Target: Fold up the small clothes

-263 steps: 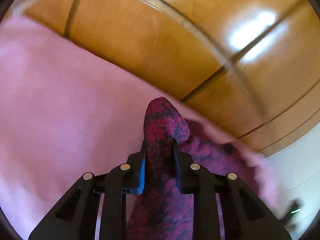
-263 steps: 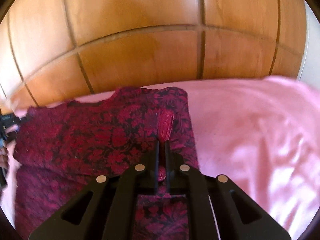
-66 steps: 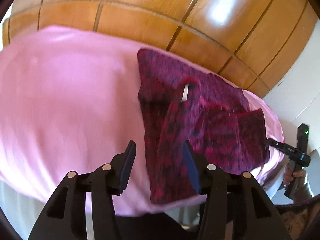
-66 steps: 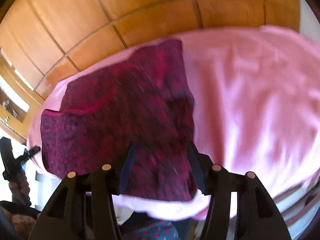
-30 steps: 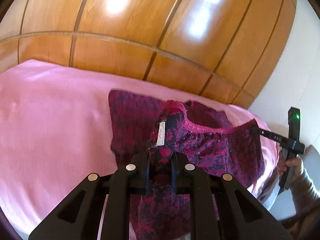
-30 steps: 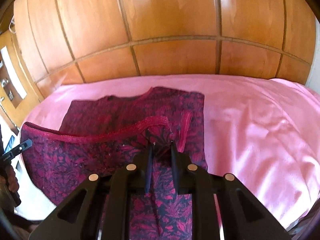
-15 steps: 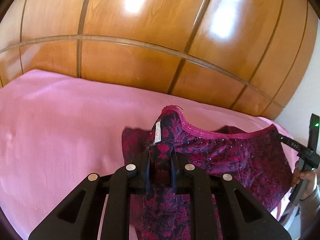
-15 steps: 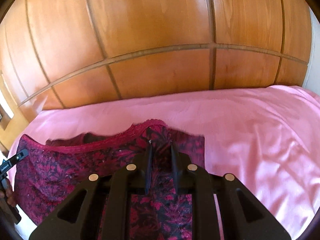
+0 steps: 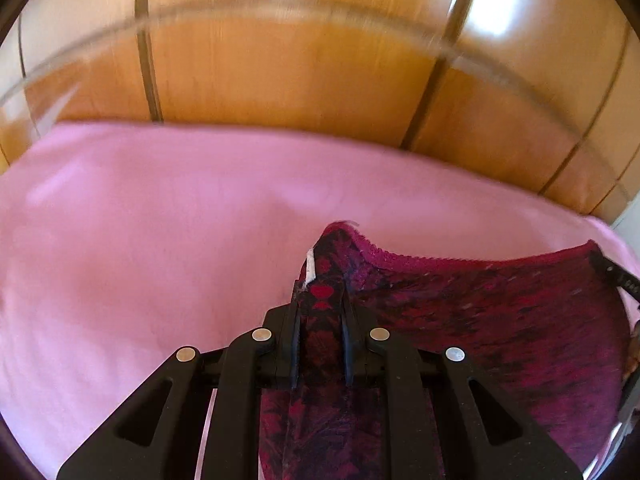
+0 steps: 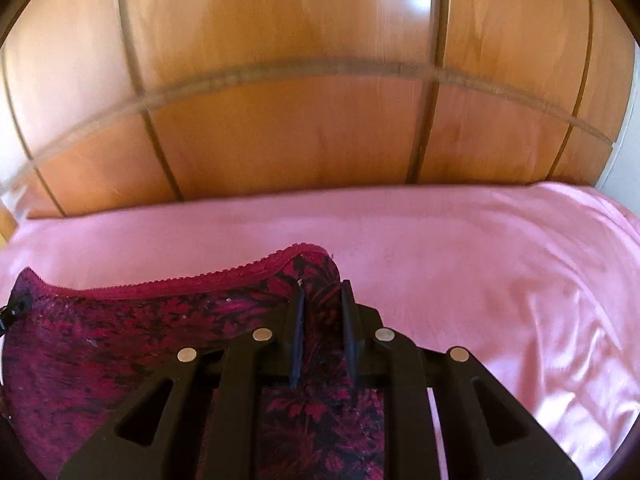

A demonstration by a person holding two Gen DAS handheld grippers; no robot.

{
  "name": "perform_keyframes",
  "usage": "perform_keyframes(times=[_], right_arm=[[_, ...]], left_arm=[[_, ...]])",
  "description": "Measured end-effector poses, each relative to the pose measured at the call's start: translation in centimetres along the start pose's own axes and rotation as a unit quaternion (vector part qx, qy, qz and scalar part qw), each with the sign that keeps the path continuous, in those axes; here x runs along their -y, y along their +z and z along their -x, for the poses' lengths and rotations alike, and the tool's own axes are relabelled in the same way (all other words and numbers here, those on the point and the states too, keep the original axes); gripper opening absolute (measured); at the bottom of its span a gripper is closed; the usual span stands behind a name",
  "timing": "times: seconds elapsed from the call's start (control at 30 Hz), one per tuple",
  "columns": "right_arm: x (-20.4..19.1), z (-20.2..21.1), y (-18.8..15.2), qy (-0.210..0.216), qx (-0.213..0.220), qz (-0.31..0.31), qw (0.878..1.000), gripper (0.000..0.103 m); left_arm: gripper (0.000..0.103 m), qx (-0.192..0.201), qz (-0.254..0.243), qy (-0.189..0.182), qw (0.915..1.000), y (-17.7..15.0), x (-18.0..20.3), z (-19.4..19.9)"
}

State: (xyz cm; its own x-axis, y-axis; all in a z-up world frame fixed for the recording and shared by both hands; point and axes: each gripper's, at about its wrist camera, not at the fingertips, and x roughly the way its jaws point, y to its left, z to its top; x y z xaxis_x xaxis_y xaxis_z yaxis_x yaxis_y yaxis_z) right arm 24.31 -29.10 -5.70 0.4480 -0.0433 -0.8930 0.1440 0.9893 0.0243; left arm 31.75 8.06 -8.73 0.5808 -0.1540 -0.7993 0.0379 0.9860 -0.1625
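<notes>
A dark red and black floral garment [image 9: 500,328] with a pink lace edge hangs stretched between my two grippers above a pink sheet [image 9: 140,240]. My left gripper [image 9: 320,300] is shut on its left corner, where a small white label [image 9: 310,268] sticks up. My right gripper [image 10: 322,296] is shut on the other corner of the garment [image 10: 120,340]. The lace hem [image 10: 180,280] runs level between them. The far corner held by the other gripper shows at each view's edge. The part of the garment below the grippers is hidden.
The pink sheet [image 10: 500,280] covers a bed that reaches to a glossy wooden panelled wall [image 10: 300,120] close behind. The same wall [image 9: 280,60] fills the top of the left wrist view. A white wall [image 10: 624,152] starts at the far right.
Both grippers have moved forward and down with the garment held taut. The folded layers that lay on the sheet one second ago are out of view. The views are blurred by motion.
</notes>
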Motion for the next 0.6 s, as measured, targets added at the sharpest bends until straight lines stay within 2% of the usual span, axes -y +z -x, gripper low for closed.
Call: perform_keyframes(times=[0.13,0.2,0.23,0.27,0.33,0.37,0.4,0.43,0.47,0.6], right_arm=[[0.5,-2.8,-0.3,0.001,-0.049,-0.01,0.999,0.017],[0.6,-2.4,-0.1,0.004,-0.049,-0.008,0.999,0.022],[0.8,-2.3,0.2,0.008,-0.047,-0.008,0.999,0.028],[1.2,-2.0,0.6,0.014,-0.042,-0.011,0.999,0.039],[2.1,-0.5,0.3,0.034,-0.032,-0.019,0.999,0.048],[2.5,0.5,-0.1,0.044,-0.031,-0.024,0.998,0.051],[3.0,1.3,-0.5,0.052,-0.029,-0.028,0.998,0.051],[3.9,2.3,-1.3,0.065,-0.028,-0.034,0.997,0.054],[4.6,3.1,-2.2,0.078,-0.03,-0.04,0.996,0.057],[7.2,6.1,-6.2,0.128,-0.038,-0.069,0.989,0.061]], left_arm=[[0.018,-0.009,0.017,-0.012,0.9998,-0.2,-0.8,-0.3],[0.022,-0.005,0.018,-0.021,0.9996,-0.2,-0.8,0.3],[0.025,-0.001,0.022,-0.028,0.9994,-0.3,-1.0,0.9],[0.03,0.007,0.029,-0.038,0.9989,-0.7,-1.3,1.8],[0.032,0.018,0.043,-0.056,0.9973,-1.7,-1.9,3.3],[0.038,0.025,0.05,-0.065,0.9963,-2.5,-2.3,4.5],[0.056,0.027,0.056,-0.071,0.9955,-3.5,-2.5,5.4],[0.061,0.029,0.066,-0.082,0.9941,-4.5,-2.9,6.2],[0.061,0.027,0.076,-0.104,0.9913,-6.1,-3.5,7.0],[0.062,0.015,0.099,-0.158,0.9824,-11.6,-4.8,9.2]])
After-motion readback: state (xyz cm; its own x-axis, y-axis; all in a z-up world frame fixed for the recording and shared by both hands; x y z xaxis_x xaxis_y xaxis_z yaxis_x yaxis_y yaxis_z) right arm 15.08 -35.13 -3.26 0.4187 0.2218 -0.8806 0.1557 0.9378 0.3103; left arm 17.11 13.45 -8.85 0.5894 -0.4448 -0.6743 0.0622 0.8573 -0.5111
